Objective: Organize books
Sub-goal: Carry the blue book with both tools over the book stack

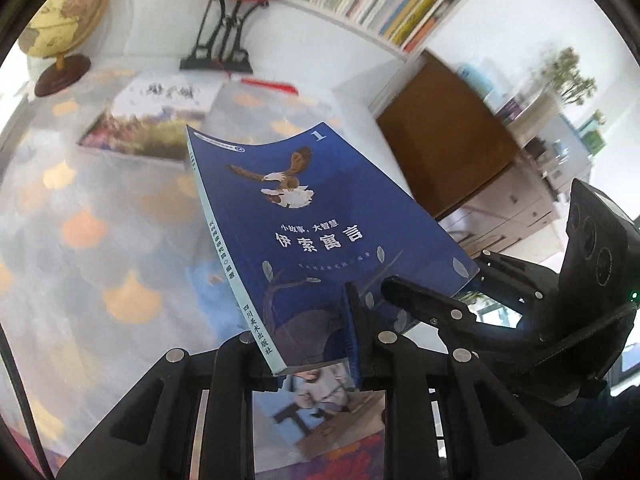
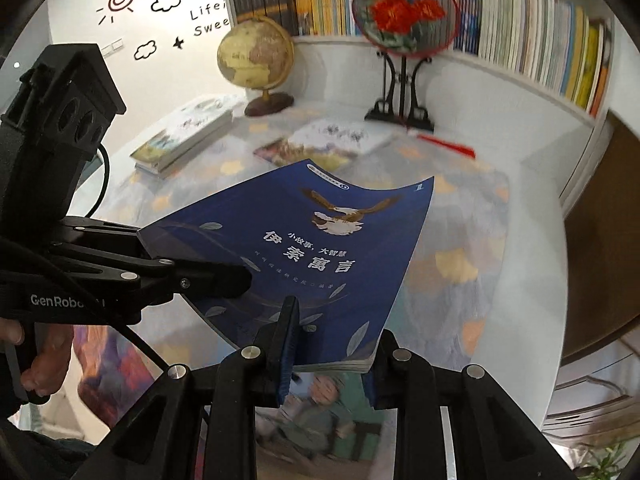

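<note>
Room: white wall with sun and cloud decals, white shelf (image 2: pixel 520 76) packed with upright books along the back
Bench: your bench (image 2: pixel 460 280) carries a pale cloth with orange leaf print; view is motion-blurred
Blue book: the blue book (image 2: pixel 320 248) with the bird cover and a "1" in its corner is up off the bench, tilted, cover facing the cameras, slightly bowed
Left claw: your left claw (image 1: pixel 320 360) is clamped on the book's near edge by the spine, jaws close together with the cover between the pads
Right claw: your right claw (image 2: pixel 328 364) is clamped on the book's bottom edge, one finger over the cover, the other under the pages
Cross view: each claw shows in the other's camera, gripping the same book from opposite corners
Other books: a stack of books (image 2: pixel 180 140) lies at the far left of the bench, two flat books (image 2: pixel 320 140) lie mid-bench, another picture book (image 2: pixel 320 412) lies under the claws
Decor: globe (image 2: pixel 256 60) and round floral fan on a black stand (image 2: pixel 404 20) stand at the back of the bench, below the shelf
Hand: your fingers (image 2: pixel 44 356) wrap the left grip handle at frame left
</note>
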A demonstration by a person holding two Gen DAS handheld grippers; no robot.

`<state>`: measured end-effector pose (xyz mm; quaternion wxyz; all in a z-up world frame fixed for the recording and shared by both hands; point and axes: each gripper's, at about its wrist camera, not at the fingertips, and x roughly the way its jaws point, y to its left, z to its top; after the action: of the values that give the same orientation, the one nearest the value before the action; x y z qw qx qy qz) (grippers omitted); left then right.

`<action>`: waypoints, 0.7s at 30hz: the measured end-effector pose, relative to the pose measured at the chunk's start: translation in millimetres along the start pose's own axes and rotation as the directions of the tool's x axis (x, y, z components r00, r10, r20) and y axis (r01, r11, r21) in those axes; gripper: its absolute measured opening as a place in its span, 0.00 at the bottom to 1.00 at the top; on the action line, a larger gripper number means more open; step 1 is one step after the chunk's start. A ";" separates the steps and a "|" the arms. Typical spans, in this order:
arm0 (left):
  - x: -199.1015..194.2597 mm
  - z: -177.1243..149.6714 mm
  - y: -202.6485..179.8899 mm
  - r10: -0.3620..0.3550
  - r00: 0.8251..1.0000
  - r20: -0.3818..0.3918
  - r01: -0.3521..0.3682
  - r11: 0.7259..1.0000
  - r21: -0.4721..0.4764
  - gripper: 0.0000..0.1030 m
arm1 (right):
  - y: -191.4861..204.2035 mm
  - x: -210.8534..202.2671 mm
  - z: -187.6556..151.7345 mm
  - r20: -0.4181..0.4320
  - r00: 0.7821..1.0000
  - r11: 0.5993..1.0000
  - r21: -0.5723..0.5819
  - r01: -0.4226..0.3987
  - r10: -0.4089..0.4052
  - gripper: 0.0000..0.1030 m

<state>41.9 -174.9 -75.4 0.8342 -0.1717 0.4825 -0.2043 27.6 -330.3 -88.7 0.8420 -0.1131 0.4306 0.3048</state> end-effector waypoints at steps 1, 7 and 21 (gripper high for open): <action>-9.1 3.4 7.9 -0.007 1.000 0.009 0.007 1.000 0.004 0.19 | 9.5 -0.4 9.0 0.009 1.000 1.000 -0.001 0.014 -0.014 0.26; -69.6 35.0 98.6 0.013 0.997 0.081 -0.011 0.999 -0.030 0.19 | 80.0 29.7 79.6 0.063 0.998 0.999 -0.018 0.028 -0.027 0.28; -158.5 50.1 304.4 0.168 0.973 0.160 -0.128 0.964 -0.235 0.19 | 249.0 164.4 198.6 0.066 0.994 0.992 -0.102 -0.076 0.083 0.29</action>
<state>67.5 170.9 -82.3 0.8624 -0.2453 0.4373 -0.0695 78.7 24.3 -81.4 0.8370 -0.1269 0.3893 0.3630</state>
